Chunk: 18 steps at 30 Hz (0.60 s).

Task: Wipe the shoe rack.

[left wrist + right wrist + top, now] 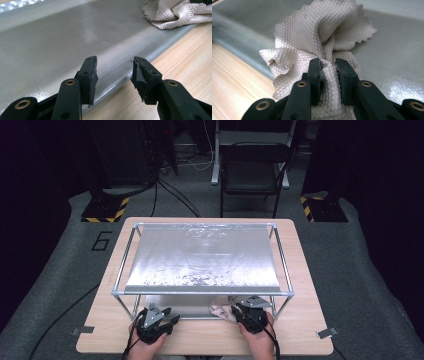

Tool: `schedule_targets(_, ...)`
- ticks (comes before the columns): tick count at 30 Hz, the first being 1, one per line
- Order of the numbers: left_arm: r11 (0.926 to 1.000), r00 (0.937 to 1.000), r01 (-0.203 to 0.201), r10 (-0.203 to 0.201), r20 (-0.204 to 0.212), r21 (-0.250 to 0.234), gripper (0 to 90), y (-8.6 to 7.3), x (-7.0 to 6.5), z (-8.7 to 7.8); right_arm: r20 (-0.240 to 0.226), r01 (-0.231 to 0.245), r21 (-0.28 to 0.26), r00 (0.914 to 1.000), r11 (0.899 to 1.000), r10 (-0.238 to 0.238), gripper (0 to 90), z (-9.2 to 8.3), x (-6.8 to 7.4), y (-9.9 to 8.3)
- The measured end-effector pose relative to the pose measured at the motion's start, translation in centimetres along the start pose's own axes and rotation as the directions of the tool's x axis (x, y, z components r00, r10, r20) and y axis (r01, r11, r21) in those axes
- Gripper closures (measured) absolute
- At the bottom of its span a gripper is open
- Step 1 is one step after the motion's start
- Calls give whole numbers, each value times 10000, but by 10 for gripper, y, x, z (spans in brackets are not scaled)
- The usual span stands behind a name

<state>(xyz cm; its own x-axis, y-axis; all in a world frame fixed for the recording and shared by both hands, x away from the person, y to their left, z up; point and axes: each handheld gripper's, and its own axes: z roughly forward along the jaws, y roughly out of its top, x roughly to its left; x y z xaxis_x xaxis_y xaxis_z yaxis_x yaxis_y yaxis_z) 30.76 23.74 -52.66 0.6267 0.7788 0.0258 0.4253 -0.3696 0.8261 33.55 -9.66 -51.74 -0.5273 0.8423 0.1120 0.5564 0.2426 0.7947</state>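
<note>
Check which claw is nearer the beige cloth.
Right. The right claw is pinched on a fold of the beige cloth at the silver sheet's near edge. The left claw stands open over that same edge, off to the side, apart from the cloth.

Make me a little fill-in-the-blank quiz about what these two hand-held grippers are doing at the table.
1. The right gripper is closed on a crumpled beige ____.
2. The left gripper has its jaws apart, with ____ between them.
3. The cloth lies partly on a shiny ____ sheet, partly on the table.
4. The table under the metal frame is made of light ____.

Missing words: cloth; nothing; silver-grey; wood
</note>
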Motion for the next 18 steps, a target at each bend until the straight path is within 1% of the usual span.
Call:
schedule_targets(1, 9991, 9989, 409, -410, 211, 77, 553, 0, -2, 0, -201, -183, 123, 9996, 9998, 186, 748, 2, 3, 0)
schedule_targets(2, 9992, 9990, 384, -385, 219, 65, 555, 0, -2, 0, -353, -295, 55, 9989, 9996, 297, 748, 3, 5, 1)
schedule_targets(4, 9994, 9993, 333, -333, 137, 36, 564, 0, -2, 1, -144, 315, 65, 9994, 9995, -314, 750, 6, 5, 3)
schedule_targets(5, 9995, 9994, 311, -312, 134, 54, 567, 0, -2, 1, -256, 227, -37, 9994, 9997, -228, 750, 7, 7, 4)
schedule_targets(6, 9998, 9999, -91, 88, 125, 201, 570, 1, 0, 0, -153, 461, 55, 9988, 9989, -460, 750, 8, 8, 5)
schedule_targets(7, 9997, 9999, -78, 75, 137, 210, 574, 1, 0, 0, -198, 440, 97, 9988, 9990, -438, 751, 10, 11, 5)
schedule_targets(8, 9997, 9999, -83, 80, 137, 212, 577, 1, 0, 0, -426, 193, 147, 9989, 9997, -187, 753, 12, 14, 6)
schedule_targets(9, 9998, 9999, -77, 74, 141, 208, 579, 1, 0, 0, -460, 368, 151, 9983, 9992, -360, 754, 14, 15, 7)
schedule_targets(10, 9998, 9999, -83, 80, 140, 203, 581, 1, 0, 0, -635, 86, 203, 9980, 9998, -73, 755, 16, 21, 8)
schedule_targets(11, 9998, 9999, -83, 80, 144, 189, 582, 1, 0, 0, -534, 406, 170, 9978, 9990, -396, 755, 18, 21, 9)
schedule_targets(12, 9998, 9999, -80, 77, 151, 187, 582, 1, 0, 0, -583, 422, 216, 9975, 9989, -409, 755, 20, 24, 10)
schedule_targets(13, 9998, 9999, -80, 77, 151, 179, 582, 1, 0, 0, -645, 546, 217, 9965, 9983, -531, 754, 22, 26, 11)
schedule_targets(14, 9998, 9999, -74, 72, 151, 173, 582, 1, 0, 0, -818, 373, 234, 9960, 9990, -353, 752, 23, 30, 12)
schedule_targets(15, 9995, 9992, 309, -311, 241, 102, 582, 0, -2, 1, -843, 171, 231, 9963, 9996, -151, 747, 24, 34, 13)
schedule_targets(16, 9995, 9992, 313, -315, 253, 82, 581, 0, -2, 1, -866, 232, 76, 9960, 9997, -225, 735, 24, 37, 14)
schedule_targets(17, 9995, 9993, 326, -326, 189, -11, 580, 0, -3, 1, -849, 562, 36, 9948, 9984, -557, 711, 23, 36, 16)
schedule_targets(18, 9995, 9993, 303, -305, 223, 69, 578, 0, -2, 0, -938, 297, -15, 9951, 9996, -297, 693, 22, 38, 16)
